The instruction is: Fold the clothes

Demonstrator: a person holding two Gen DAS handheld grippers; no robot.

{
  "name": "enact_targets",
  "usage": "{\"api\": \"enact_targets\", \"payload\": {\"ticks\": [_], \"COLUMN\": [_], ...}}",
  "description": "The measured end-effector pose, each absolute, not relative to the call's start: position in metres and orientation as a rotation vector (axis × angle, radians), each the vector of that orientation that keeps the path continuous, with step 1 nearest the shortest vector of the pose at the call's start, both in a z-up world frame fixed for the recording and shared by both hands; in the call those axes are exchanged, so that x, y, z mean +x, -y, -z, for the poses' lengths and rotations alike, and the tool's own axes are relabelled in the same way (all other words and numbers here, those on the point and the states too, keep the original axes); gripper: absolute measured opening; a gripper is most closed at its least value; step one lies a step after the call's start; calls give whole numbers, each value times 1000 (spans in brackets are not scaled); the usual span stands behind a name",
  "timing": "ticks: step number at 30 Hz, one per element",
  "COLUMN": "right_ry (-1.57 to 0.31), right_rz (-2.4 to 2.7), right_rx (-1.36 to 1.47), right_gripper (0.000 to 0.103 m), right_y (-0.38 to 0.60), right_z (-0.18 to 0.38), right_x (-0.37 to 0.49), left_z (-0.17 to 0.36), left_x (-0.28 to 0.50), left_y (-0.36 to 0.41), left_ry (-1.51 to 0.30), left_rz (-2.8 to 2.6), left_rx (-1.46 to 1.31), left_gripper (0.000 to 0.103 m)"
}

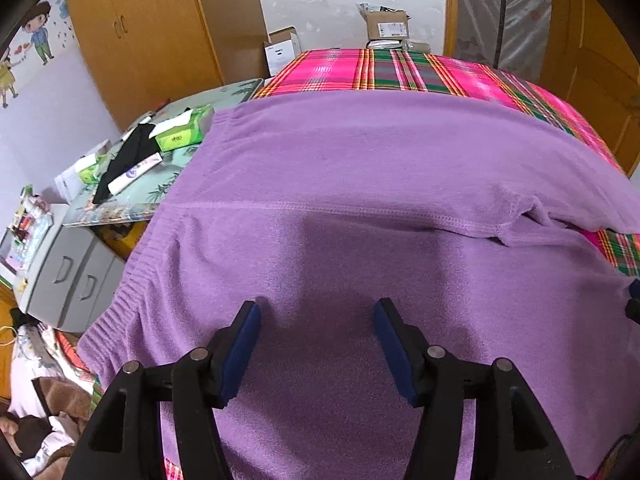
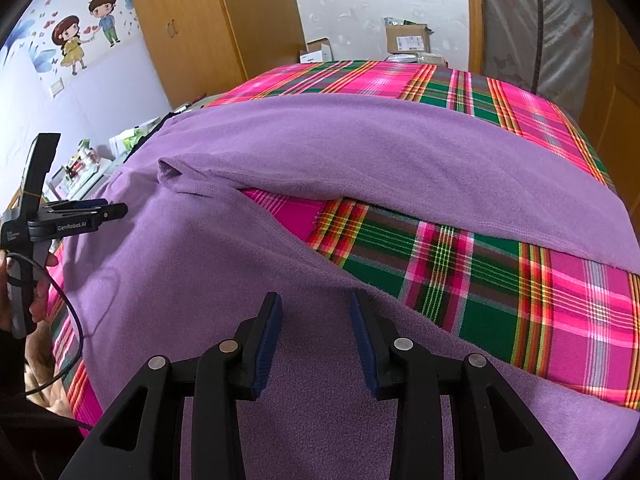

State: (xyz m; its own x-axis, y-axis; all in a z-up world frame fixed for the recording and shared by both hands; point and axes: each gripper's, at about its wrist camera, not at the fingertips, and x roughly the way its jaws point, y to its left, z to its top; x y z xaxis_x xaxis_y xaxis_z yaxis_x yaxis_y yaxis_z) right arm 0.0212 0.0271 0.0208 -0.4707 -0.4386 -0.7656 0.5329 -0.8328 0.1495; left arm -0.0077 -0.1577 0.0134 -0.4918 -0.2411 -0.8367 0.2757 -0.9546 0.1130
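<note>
Purple fleece trousers (image 1: 360, 168) lie flat on a bed with a pink and green plaid sheet (image 1: 400, 70). Their ribbed waistband (image 1: 120, 300) reaches the bed's left edge. In the right wrist view the two legs (image 2: 360, 140) spread apart, and plaid sheet (image 2: 460, 264) shows between them. My left gripper (image 1: 317, 307) hovers open over the seat of the trousers, with nothing between its blue pads (image 1: 244, 344). A hand holds it at the left of the right wrist view (image 2: 116, 210). My right gripper (image 2: 314, 300) is open above the near leg, its pads apart and gripping nothing.
Left of the bed is a glass-topped table (image 1: 168, 176) with green tissue packs (image 1: 184, 132), a black cloth and a tube. Below it sits a grey drawer cabinet (image 1: 72, 276). A wooden wardrobe (image 1: 160, 20) and cardboard boxes (image 1: 388, 24) stand beyond the bed's far end.
</note>
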Motion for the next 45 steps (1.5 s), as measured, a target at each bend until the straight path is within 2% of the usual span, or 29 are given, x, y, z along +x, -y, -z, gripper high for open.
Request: {"api": "enact_targets", "payload": {"ticks": [21, 45], "right_ry": [-158, -151], "right_rz": [2293, 2292], "right_rx": [1148, 1140], "right_gripper": [38, 38], "right_y": [-27, -28], "right_z": [-21, -20], "right_x": [21, 22], "left_z": [-11, -8], "left_x": [-3, 6], "left_y": [169, 164], "left_ry": [-156, -162], "left_rz": [2519, 2543], "left_rx": [1370, 1264], "left_gripper": [60, 61]}}
